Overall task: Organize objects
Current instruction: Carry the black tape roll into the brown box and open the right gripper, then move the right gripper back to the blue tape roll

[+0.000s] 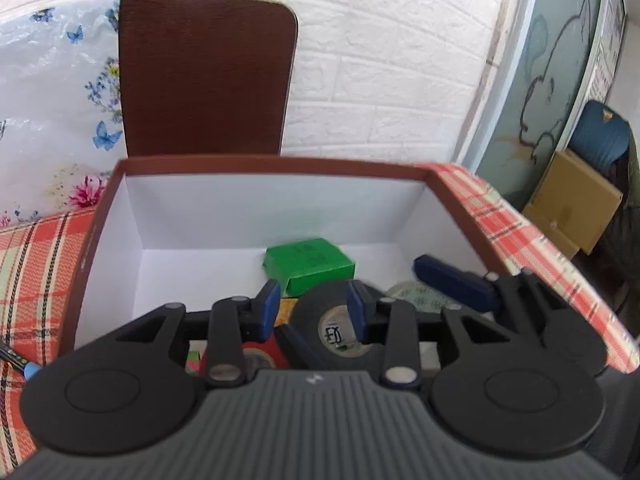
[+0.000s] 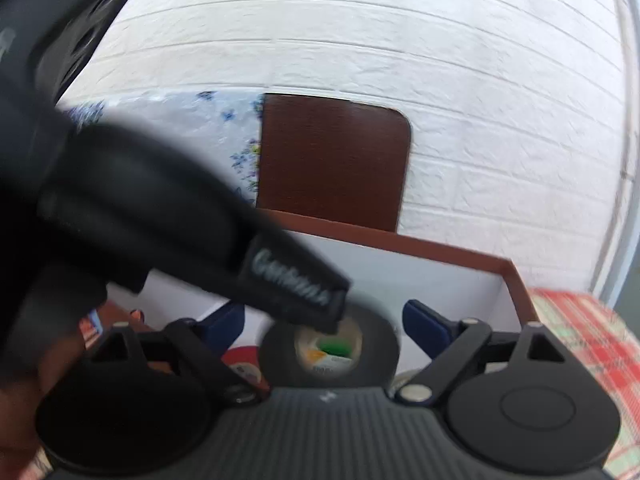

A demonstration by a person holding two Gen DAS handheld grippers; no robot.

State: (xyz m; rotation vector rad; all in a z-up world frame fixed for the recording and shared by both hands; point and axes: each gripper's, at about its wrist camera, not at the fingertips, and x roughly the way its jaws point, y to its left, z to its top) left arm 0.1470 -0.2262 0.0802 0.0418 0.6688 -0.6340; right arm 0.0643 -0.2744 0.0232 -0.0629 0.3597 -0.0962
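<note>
Left tongs (image 1: 314, 304): blue pads a narrow gap apart, nothing pinched between them; they hang over the near end of the box.
Right tongs (image 2: 326, 322): pads spread wide, clear space on both sides of the black roll, gripping nothing.
Crossing: a black finger (image 2: 296, 280) of the left tongs reaches in from the upper left of the right wrist view, its tip in front of the black roll's upper rim. Contact cannot be judged; the picture is blurred.
Right pad (image 1: 456, 282): seen from the left wrist, it sits just right of the black roll, inside the box.
Black tape roll (image 1: 306, 320): inside the box at its near end, tipped up so its white core faces the cameras; green shows through the hole in the right wrist view.
Red roll (image 1: 260, 354): just left of the black roll, partly hidden by the left tongs.
Pale disc (image 1: 416, 300): green print on it, right of the black roll, on the box floor.
Green carton (image 1: 310, 266): small, on the box floor beyond the rolls, short of the back wall.
Box (image 1: 280, 164): brown rim, white inside, open on top.
Worktop (image 1: 40, 260): red plaid cloth; the box stands on it.
Pen (image 1: 12, 356): dark with a blue tip, on the cloth left of the box.
Beyond: brown chair back (image 1: 208, 76) behind the box, white brick wall (image 1: 380, 80) behind that.
</note>
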